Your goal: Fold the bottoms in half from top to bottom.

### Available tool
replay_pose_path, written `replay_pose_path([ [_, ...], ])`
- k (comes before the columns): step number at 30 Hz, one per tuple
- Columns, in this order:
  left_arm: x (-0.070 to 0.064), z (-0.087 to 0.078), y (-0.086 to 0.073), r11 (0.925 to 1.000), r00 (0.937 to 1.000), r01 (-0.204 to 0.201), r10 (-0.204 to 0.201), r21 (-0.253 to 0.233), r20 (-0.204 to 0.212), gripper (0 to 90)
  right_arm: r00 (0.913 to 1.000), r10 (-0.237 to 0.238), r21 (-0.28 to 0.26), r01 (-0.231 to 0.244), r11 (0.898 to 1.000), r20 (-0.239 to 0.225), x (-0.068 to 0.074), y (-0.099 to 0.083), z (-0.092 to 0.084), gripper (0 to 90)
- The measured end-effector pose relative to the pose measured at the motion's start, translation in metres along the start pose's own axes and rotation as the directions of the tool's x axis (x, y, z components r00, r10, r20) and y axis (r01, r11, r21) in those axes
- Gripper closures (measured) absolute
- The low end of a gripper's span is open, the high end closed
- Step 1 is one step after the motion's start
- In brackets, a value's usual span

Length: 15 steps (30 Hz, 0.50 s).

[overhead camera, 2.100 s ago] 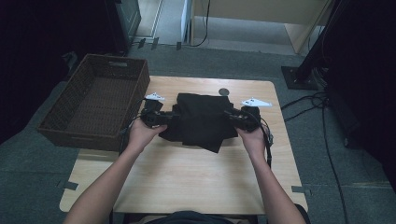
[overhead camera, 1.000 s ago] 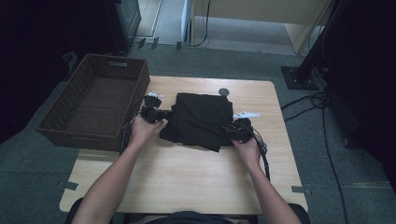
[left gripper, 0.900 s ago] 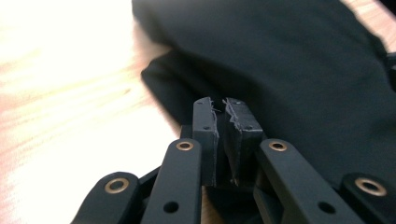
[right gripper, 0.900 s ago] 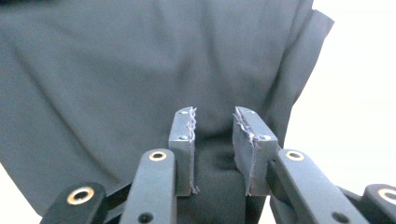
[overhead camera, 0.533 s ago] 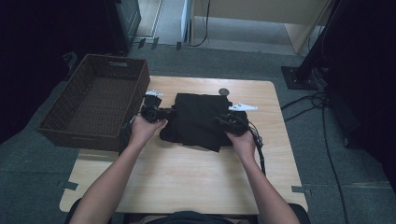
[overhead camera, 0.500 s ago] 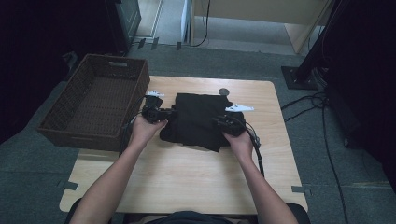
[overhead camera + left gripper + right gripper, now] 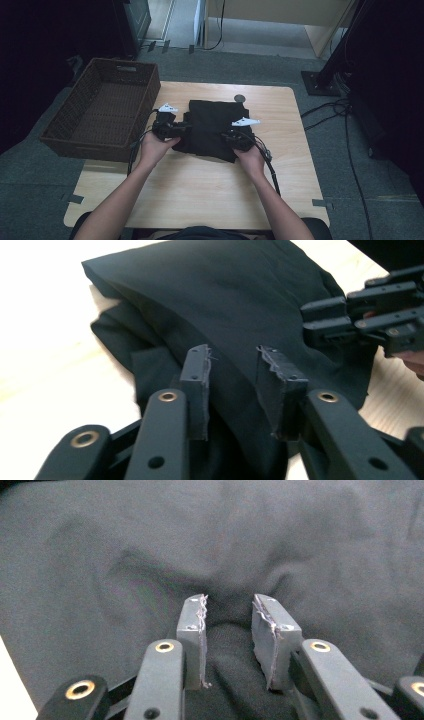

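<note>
A folded black cloth [image 7: 212, 120] lies on the wooden table [image 7: 200, 195]. My left gripper [image 7: 184, 129] is at the cloth's left edge. Its jaws have just been opening, and in the left gripper view the left gripper [image 7: 232, 355] stands apart over a fold of the cloth [image 7: 240, 290], with the pads off it. My right gripper [image 7: 226, 135] rests on the cloth's near right part. In the right gripper view the right gripper [image 7: 227, 605] shows a gap, with a low hump of cloth [image 7: 150, 540] between the pads. The right gripper [image 7: 306, 322] also appears across the cloth.
A dark wicker basket [image 7: 125, 65] stands at the table's left, overhanging its edge, close to my left hand. A small dark round disc [image 7: 240, 98] sits on the table behind the cloth. Cables [image 7: 345, 115] lie on the carpet at the right. Bare wood spreads in front.
The right hand has slid left, inward over the cloth. The left gripper has drawn slightly away at the cloth's left edge.
</note>
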<state>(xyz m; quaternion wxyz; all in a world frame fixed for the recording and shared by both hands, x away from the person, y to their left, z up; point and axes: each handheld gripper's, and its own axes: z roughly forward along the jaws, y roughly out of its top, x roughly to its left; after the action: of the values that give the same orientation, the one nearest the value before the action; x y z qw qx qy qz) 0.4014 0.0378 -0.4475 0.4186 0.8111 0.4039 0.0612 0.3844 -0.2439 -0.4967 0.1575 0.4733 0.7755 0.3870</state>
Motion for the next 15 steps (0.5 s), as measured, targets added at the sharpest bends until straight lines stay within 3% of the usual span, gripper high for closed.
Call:
replay_pose_path([
  [2,-0.002,0.005,-0.007,0.9997,0.9996,-0.015,0.015,0.019,-0.022,61.6,1.0000,-0.007,0.002,0.007,1.000,0.000,0.001,0.000,0.000,67.2],
  [5,0.001,0.015,-0.017,0.9987,0.9988,-0.002,0.005,0.051,-0.048,61.5,0.9998,-0.018,0.001,0.018,1.000,0.007,0.001,-0.001,0.001,67.2],
  [7,0.005,0.018,-0.021,0.9982,0.9977,0.000,0.004,0.060,-0.068,64.6,0.9997,-0.024,0.003,0.024,1.000,0.006,0.001,-0.001,0.002,67.2],
  [10,0.013,0.018,-0.025,0.9973,0.9976,0.024,-0.019,0.070,-0.066,70.0,0.9996,-0.028,-0.004,0.028,1.000,-0.007,-0.002,-0.002,0.002,67.3],
  [12,0.018,0.015,-0.027,0.9966,0.9938,0.029,-0.021,0.077,-0.110,71.7,0.9996,-0.026,-0.002,0.026,1.000,-0.006,-0.003,-0.002,0.001,67.3],
  [13,0.018,0.015,-0.027,0.9966,0.9938,0.029,-0.021,0.077,-0.110,72.3,0.9996,-0.026,-0.002,0.026,1.000,-0.006,-0.003,-0.002,0.001,67.3],
  [14,0.026,0.011,-0.030,0.9951,0.9902,0.060,-0.049,0.079,-0.131,73.3,0.9996,-0.027,0.000,0.027,1.000,0.000,-0.005,-0.002,0.000,67.2],
  [15,0.029,0.009,-0.031,0.9940,0.9898,0.083,-0.074,0.071,-0.121,73.3,0.9997,-0.022,0.000,0.022,1.000,0.002,-0.006,-0.003,0.000,67.1],
])
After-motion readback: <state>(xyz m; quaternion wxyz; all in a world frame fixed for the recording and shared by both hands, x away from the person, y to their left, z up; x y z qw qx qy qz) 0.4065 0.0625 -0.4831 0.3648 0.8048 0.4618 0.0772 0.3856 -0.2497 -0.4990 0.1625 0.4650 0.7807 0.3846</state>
